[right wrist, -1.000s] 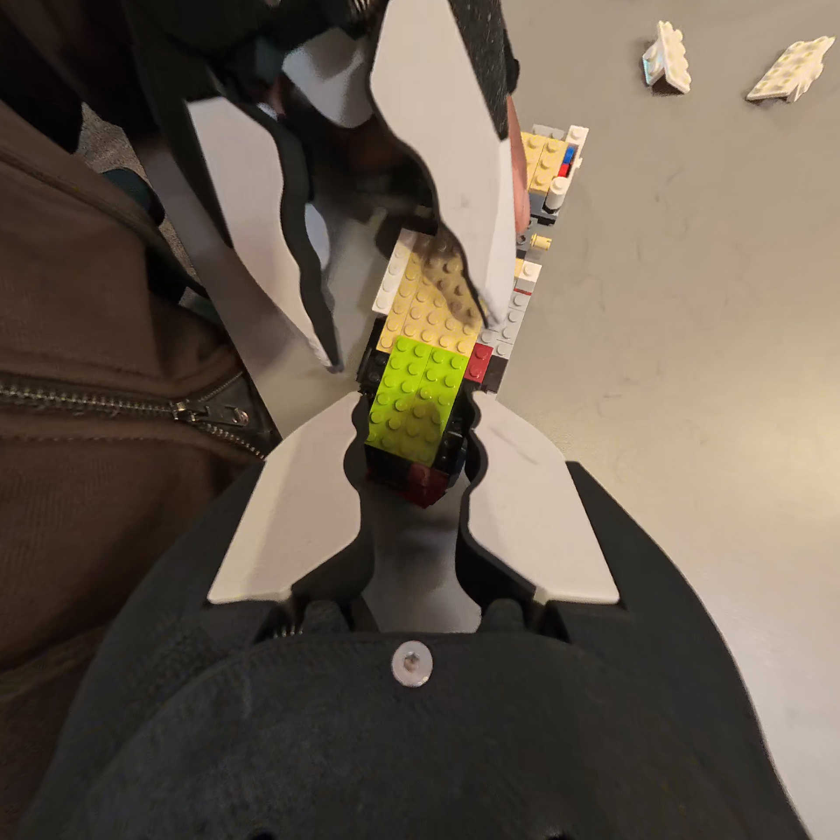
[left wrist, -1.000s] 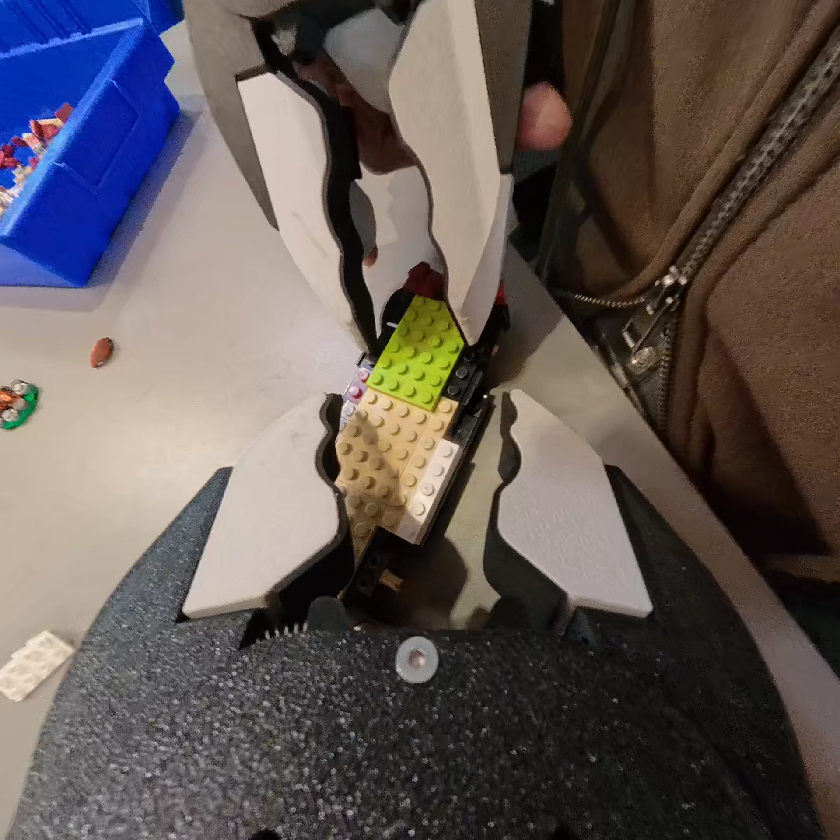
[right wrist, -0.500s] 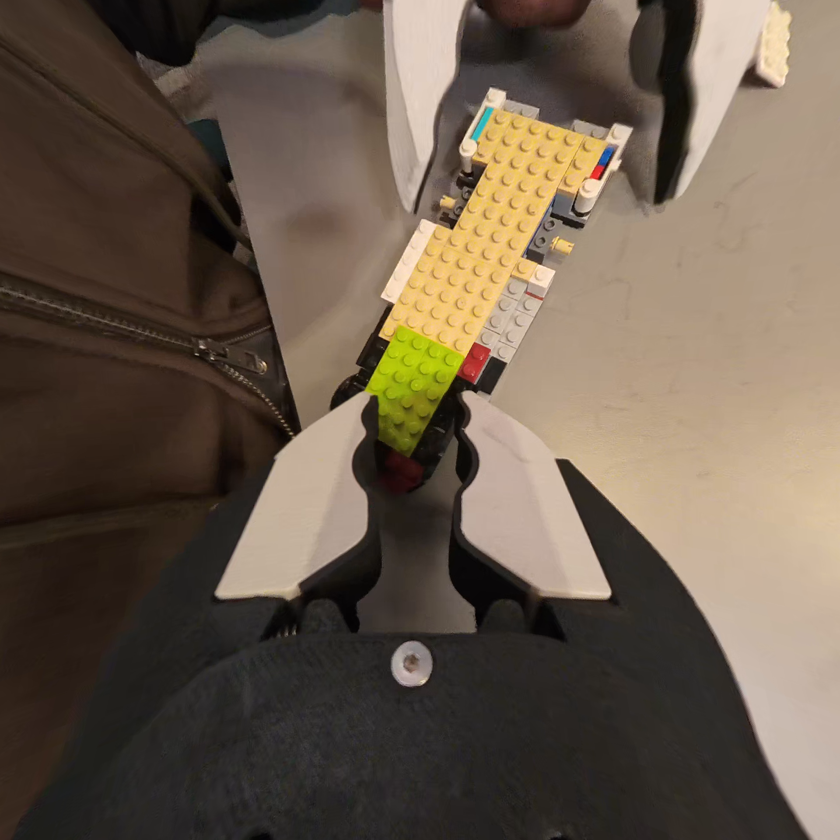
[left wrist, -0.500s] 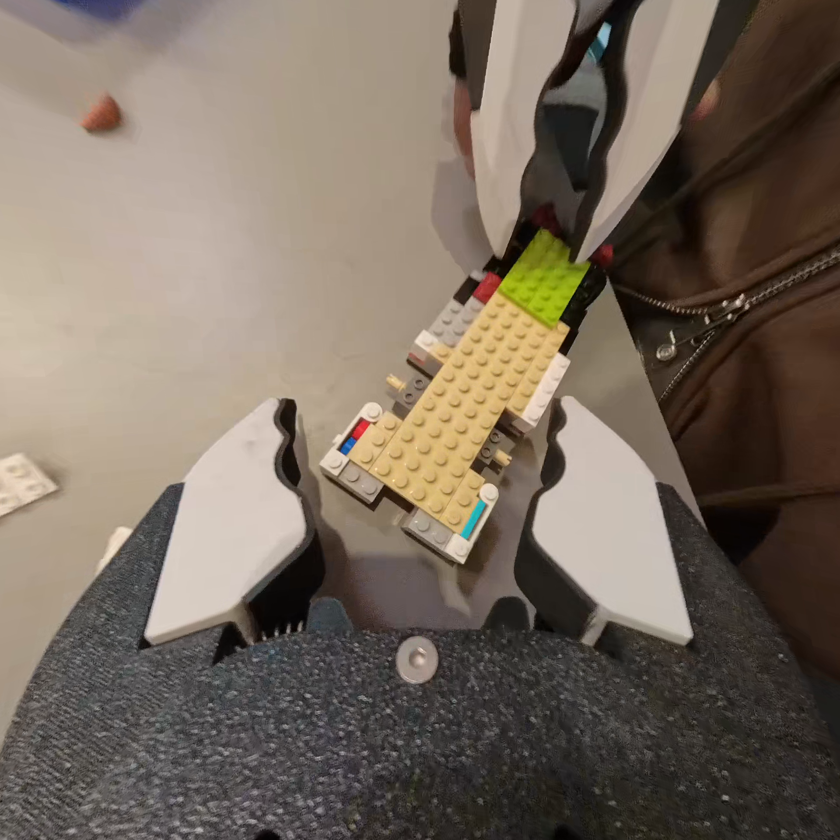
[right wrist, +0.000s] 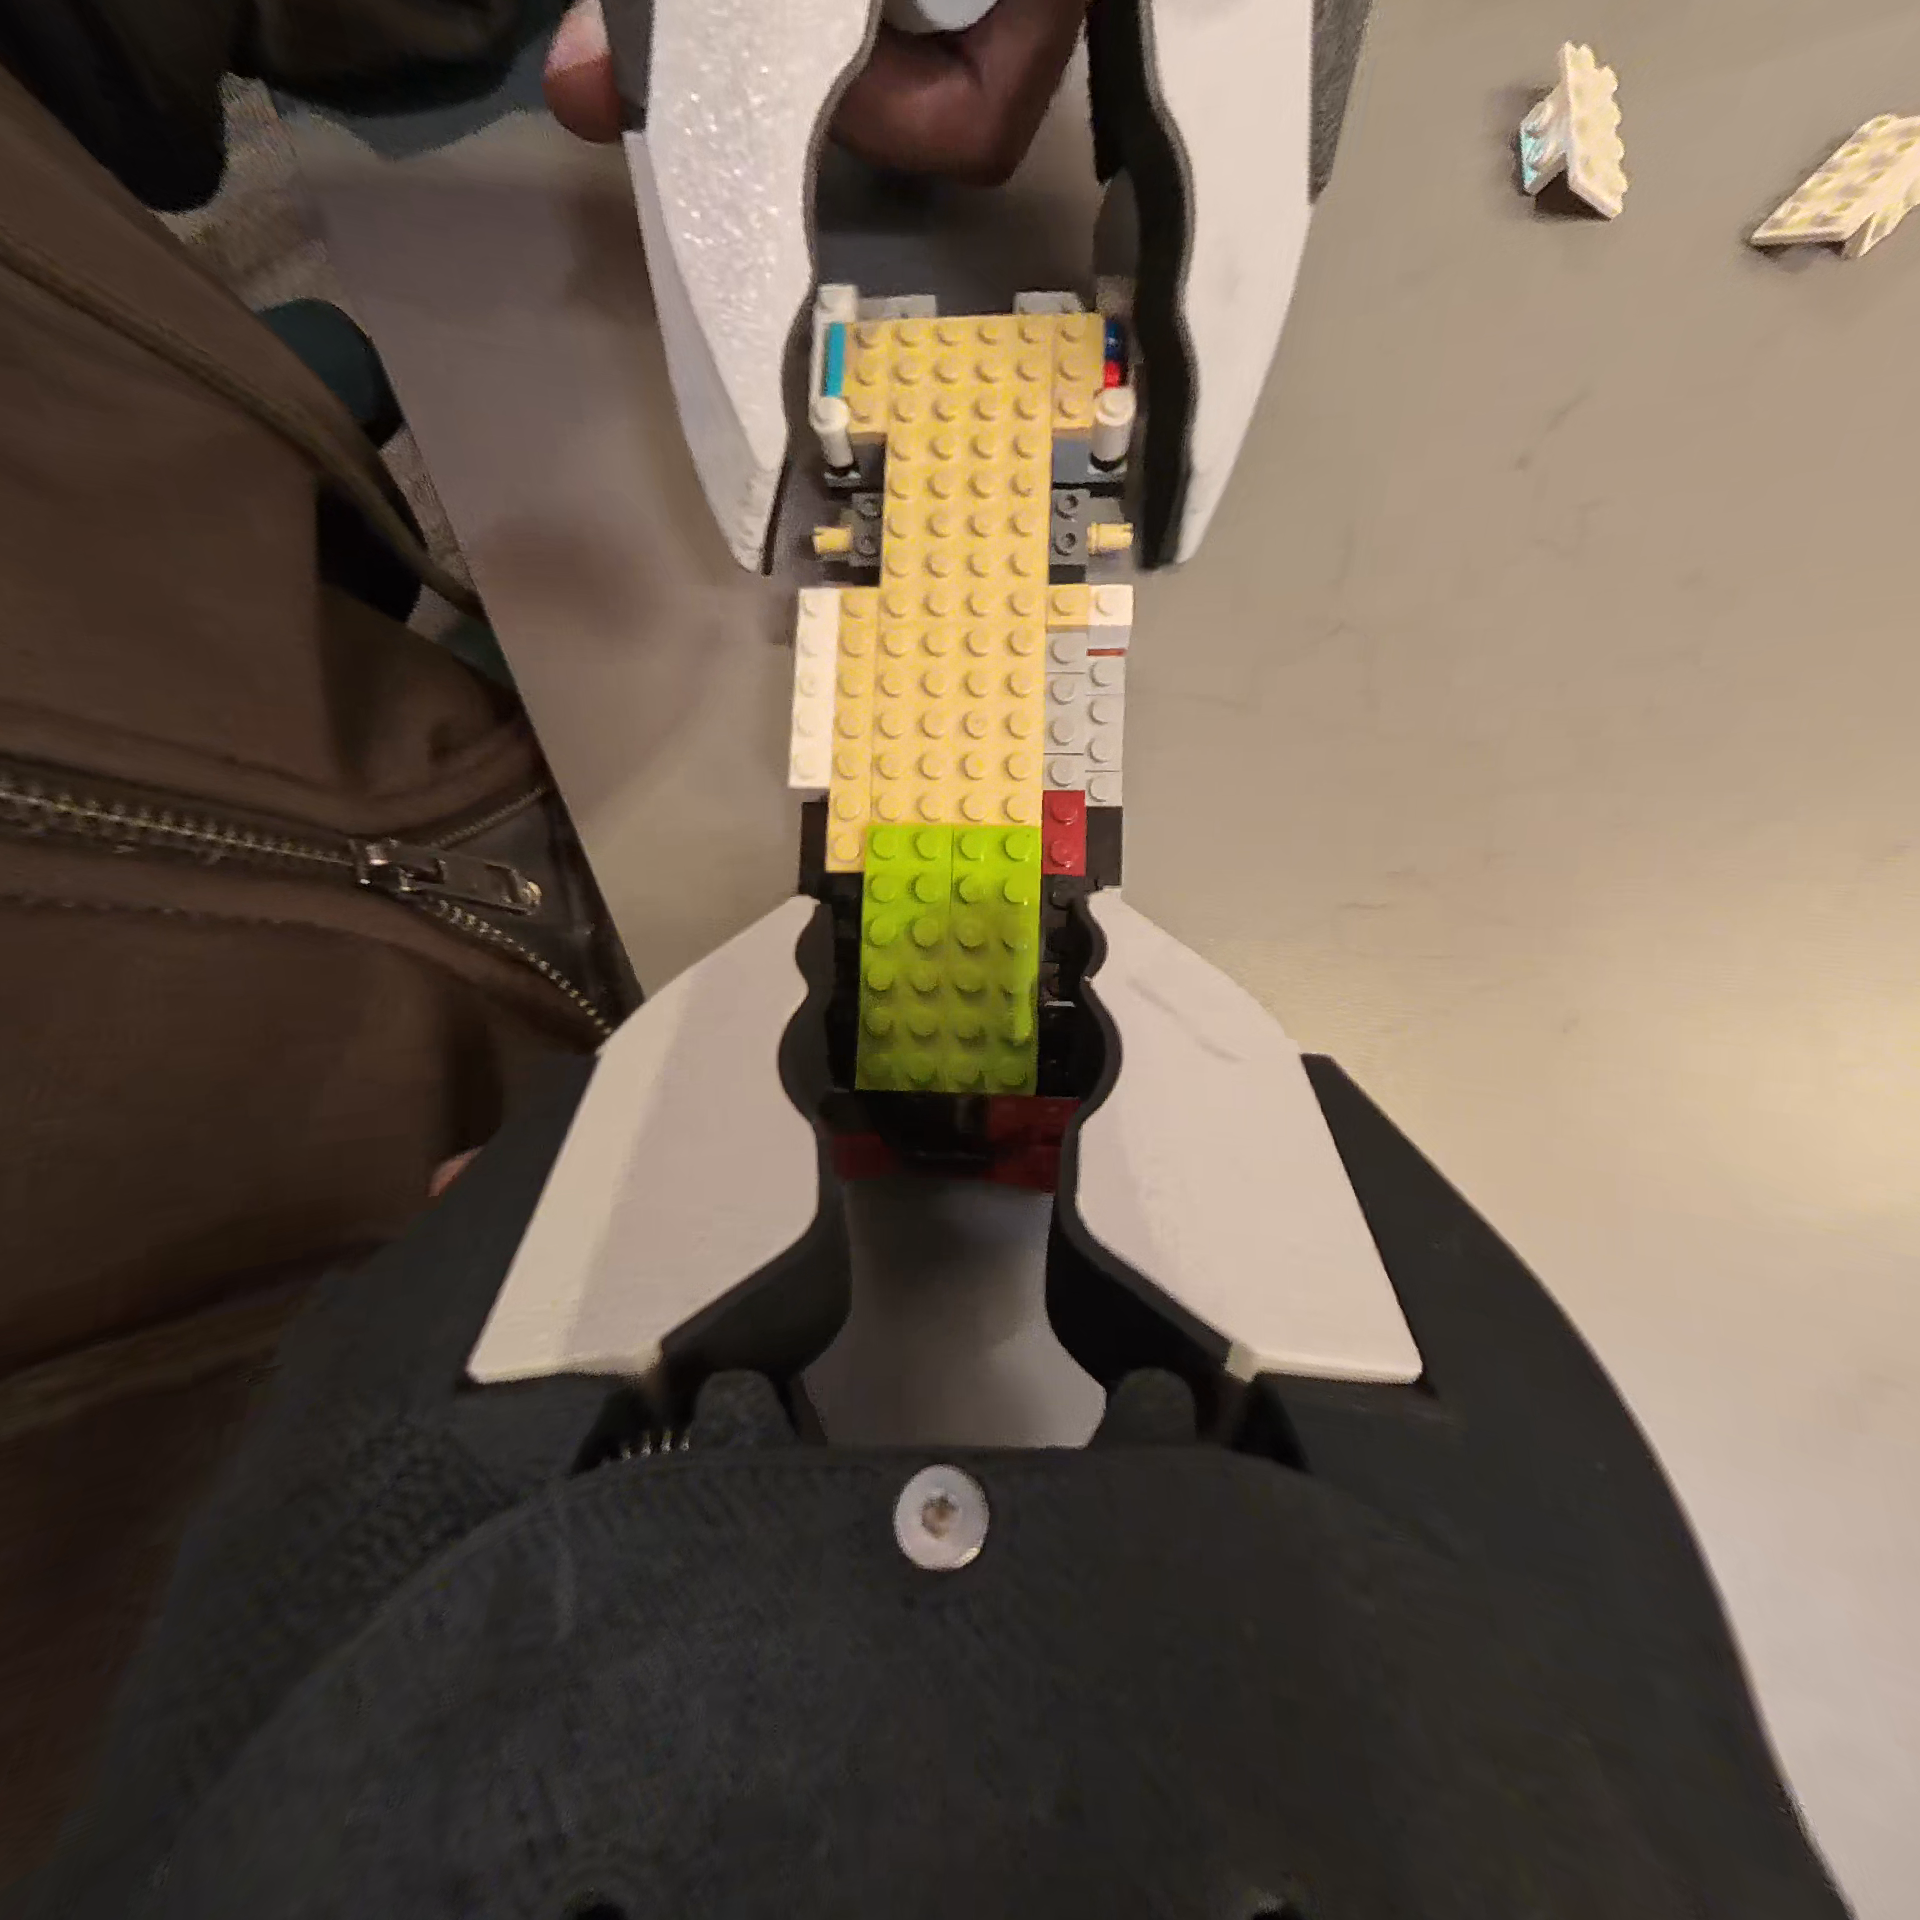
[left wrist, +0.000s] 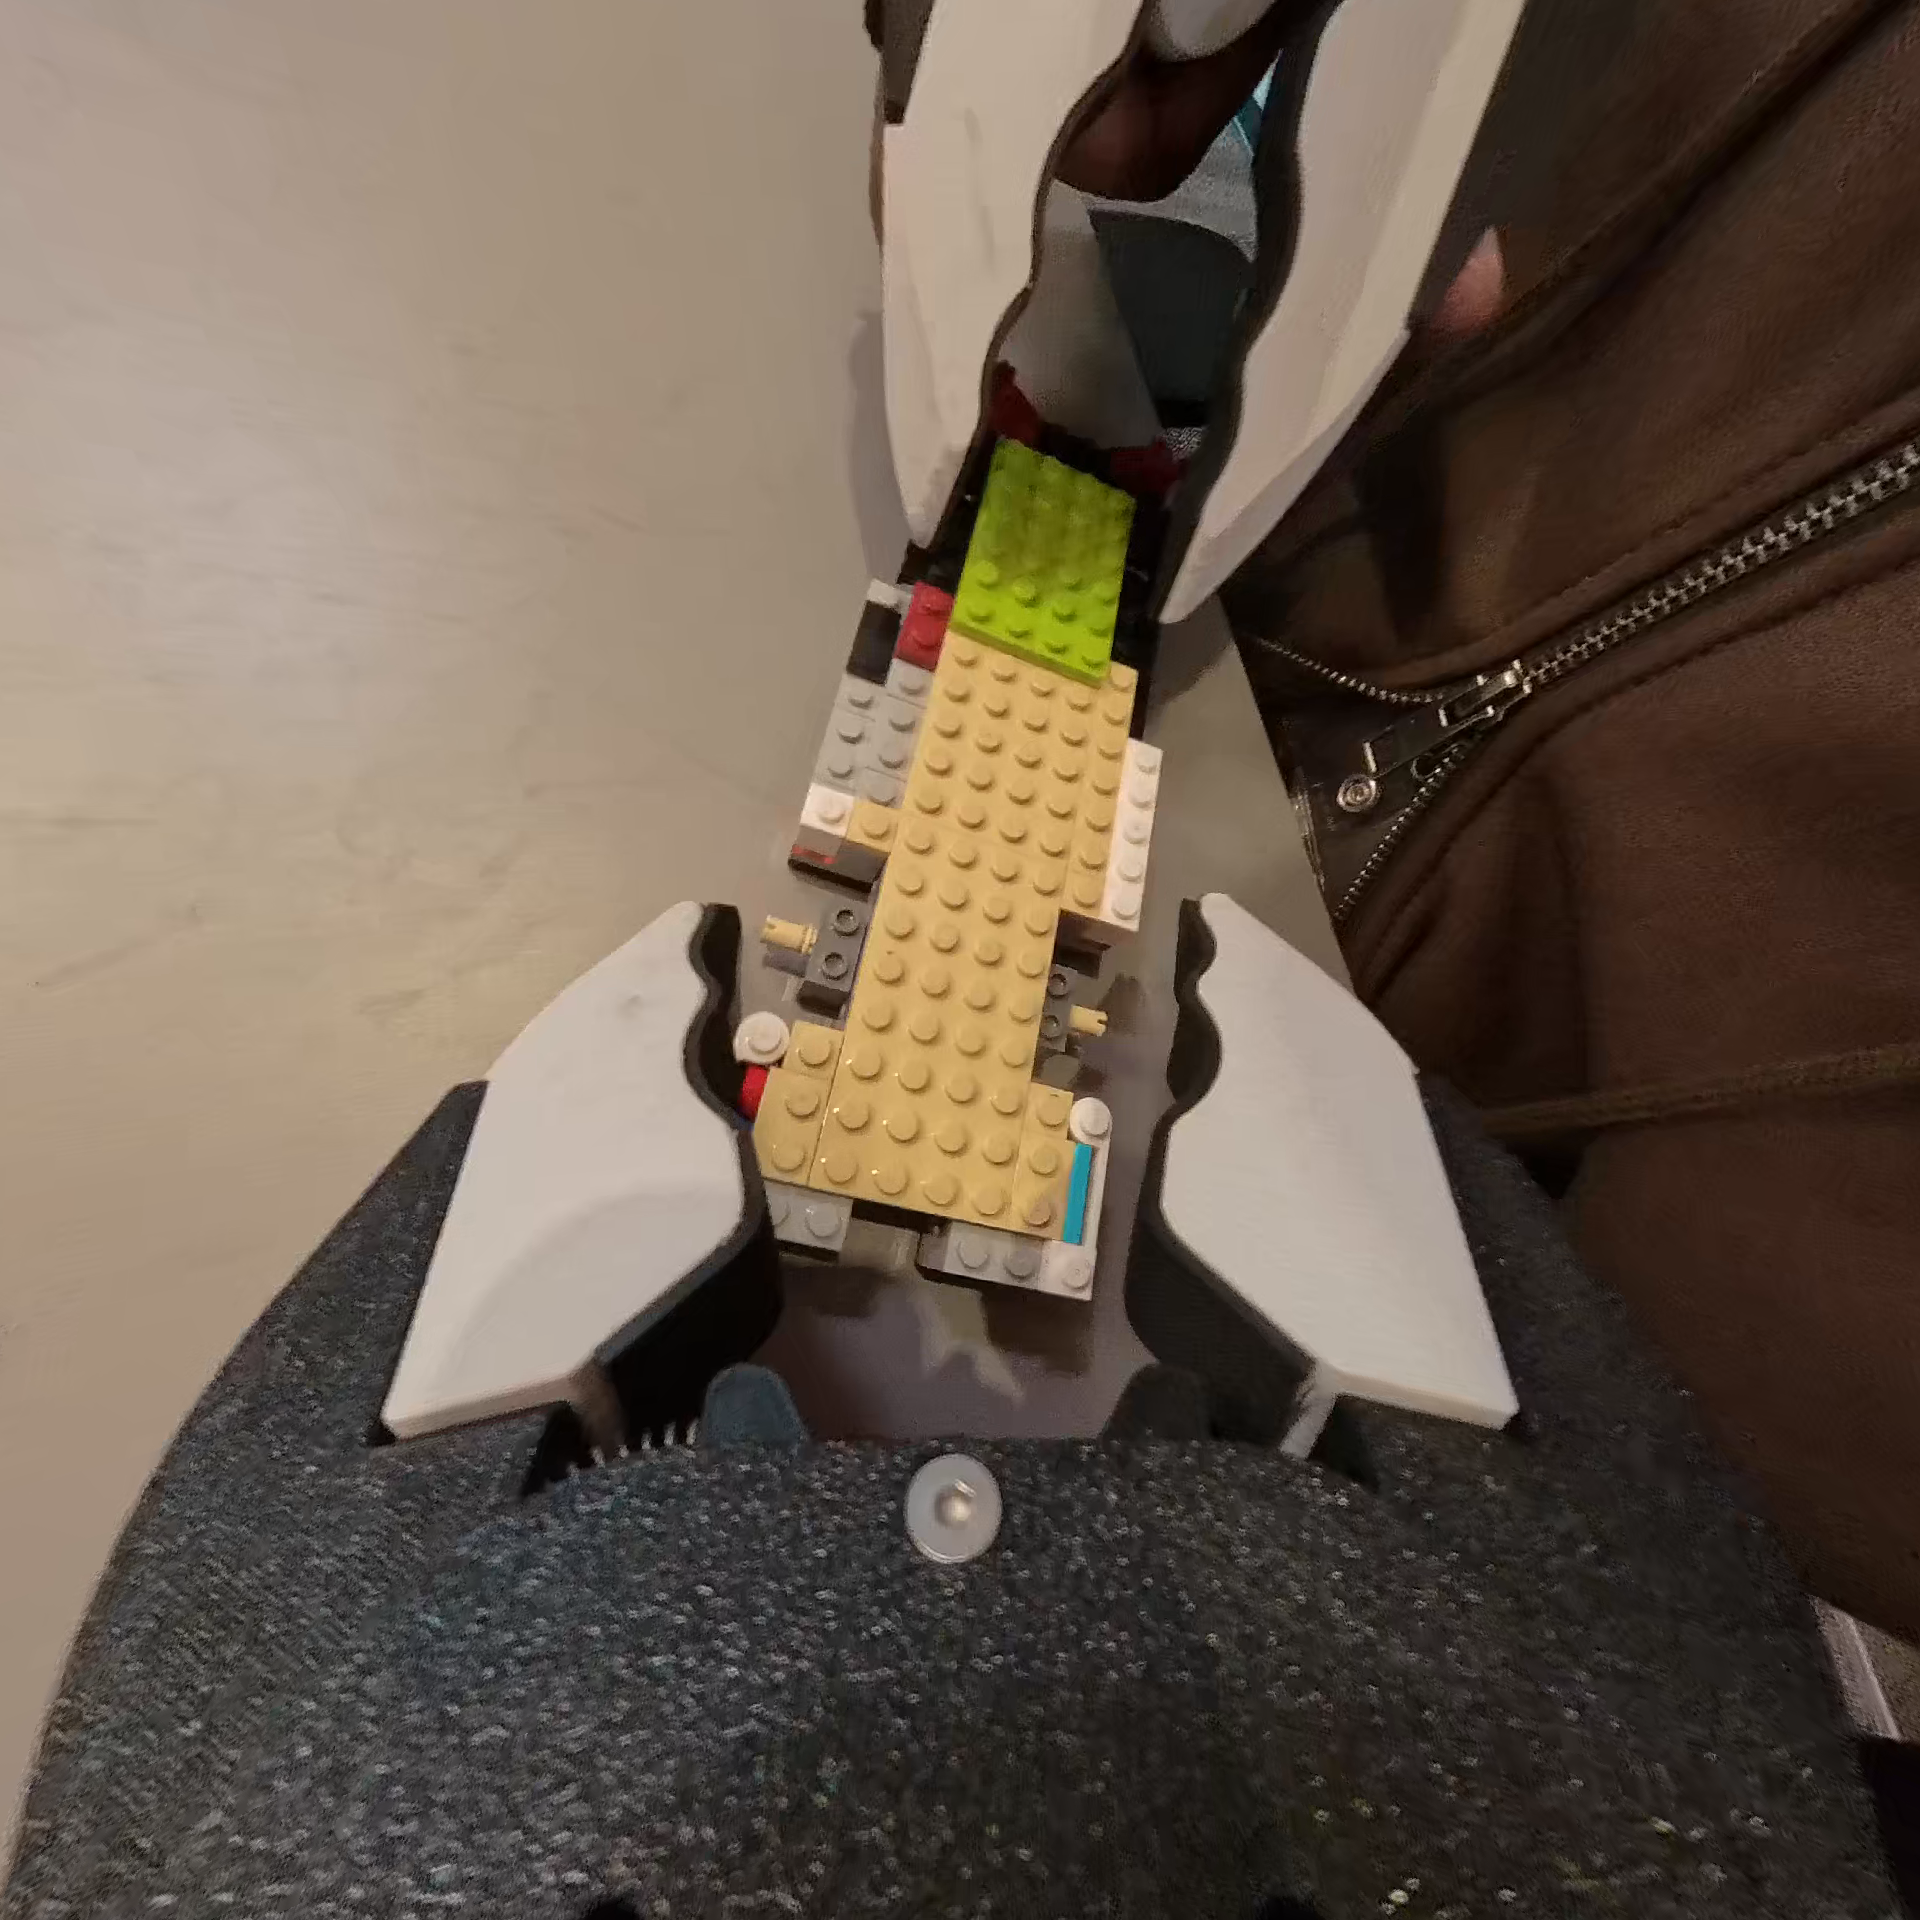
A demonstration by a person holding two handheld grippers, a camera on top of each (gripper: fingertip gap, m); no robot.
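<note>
Both grippers (left wrist: 956,935) (right wrist: 951,997) end-on astride brick model (right wrist: 961,686)

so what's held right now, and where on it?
Right gripper holds the brick model by its green end. Left gripper is open around the tan end, gap on one side.

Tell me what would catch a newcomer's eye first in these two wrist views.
A long toy-brick model with a tan studded top lies on the grey table between two white-fingered grippers. The right gripper clamps its lime-green plated end; the left gripper straddles the wider tan end, with a gap at one finger. Two loose pale brick pieces lie farther off.
</note>
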